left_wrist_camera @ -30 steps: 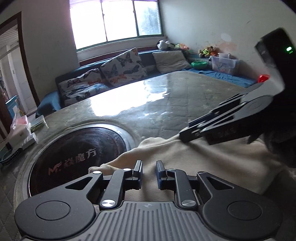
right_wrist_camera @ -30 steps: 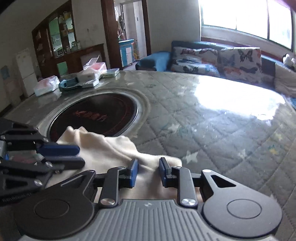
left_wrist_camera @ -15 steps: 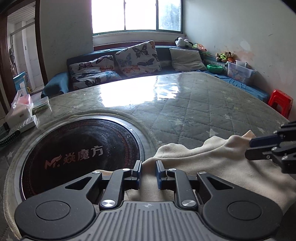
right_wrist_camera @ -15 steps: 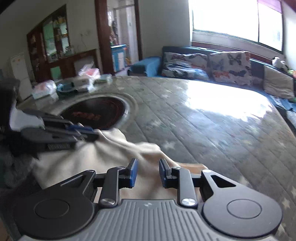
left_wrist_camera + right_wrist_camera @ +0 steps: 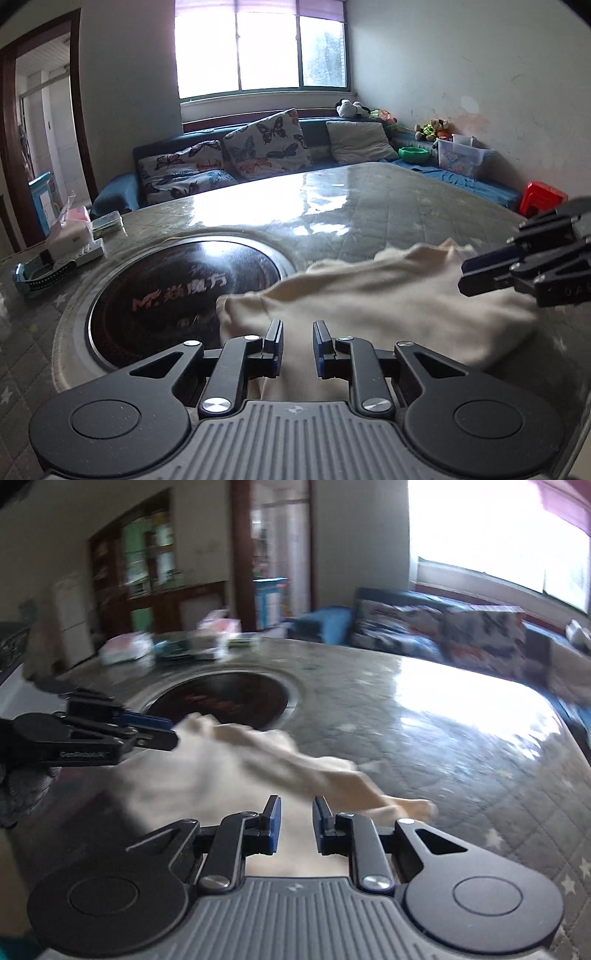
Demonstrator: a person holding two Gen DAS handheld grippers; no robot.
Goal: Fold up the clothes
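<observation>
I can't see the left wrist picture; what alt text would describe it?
A cream garment lies bunched on a quilted table, partly over a round black cooktop. The left tool sits over its near edge, jaws slightly apart; the right tool reaches in from the right.

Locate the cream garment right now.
The cream garment lies on the quilted table, in front of the left gripper, its left end overlapping the black round cooktop. In the right wrist view it stretches, blurred, ahead of the right gripper.
</observation>
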